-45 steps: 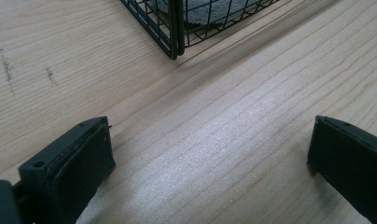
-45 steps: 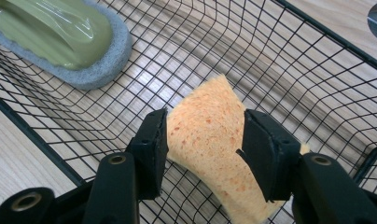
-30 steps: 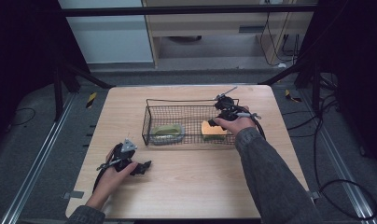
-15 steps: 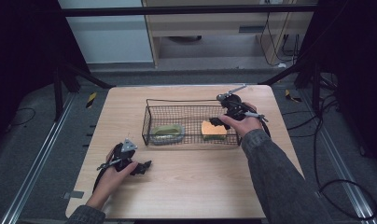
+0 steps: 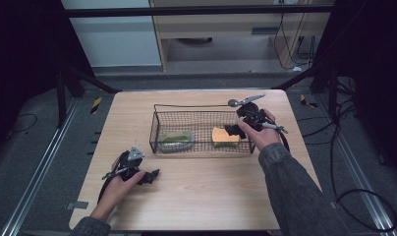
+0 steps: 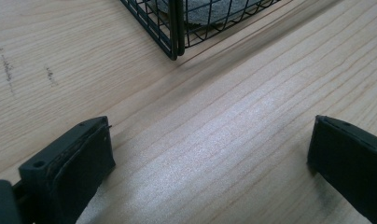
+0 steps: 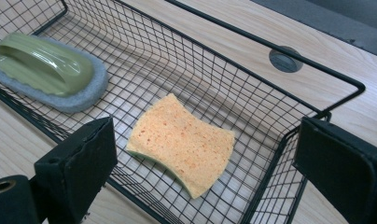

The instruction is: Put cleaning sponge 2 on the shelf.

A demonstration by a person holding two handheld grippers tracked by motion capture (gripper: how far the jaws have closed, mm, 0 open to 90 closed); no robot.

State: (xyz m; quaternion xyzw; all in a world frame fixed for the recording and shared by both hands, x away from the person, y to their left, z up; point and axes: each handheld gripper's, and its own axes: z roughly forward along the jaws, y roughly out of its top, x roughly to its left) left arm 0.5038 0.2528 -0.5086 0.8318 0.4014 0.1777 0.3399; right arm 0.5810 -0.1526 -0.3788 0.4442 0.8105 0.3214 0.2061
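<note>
Counter (image 5: 196, 196): pale wood, taking up the middle of the high view; bare in its lower half apart from the left hand.
Wire basket (image 5: 201, 109): black mesh, centre of the high view, standing on the counter; its near corner shows at the top of the left gripper view (image 6: 175, 42).
Scrub brush (image 7: 46, 70): green handle on a grey pad, lying in the basket's left end, upper left of the right gripper view.
Sponge (image 7: 182, 142): orange-yellow with a green underside, lying flat on the basket floor at its right end, centre of the right gripper view, well apart from the brush.
Right tongs (image 7: 205, 168): spread wide, having just been opening; the sponge lies below and between them but no pad presses on it. In the high view they hang over the basket's right end (image 5: 234, 130).
Left tongs (image 6: 210, 158): spread, nothing between them, resting low on the counter at lower left of the high view (image 5: 150, 175).
Progress: by my reading the sponge is already set in the basket and let go; what is left looks like drawing the right hand clear.
</note>
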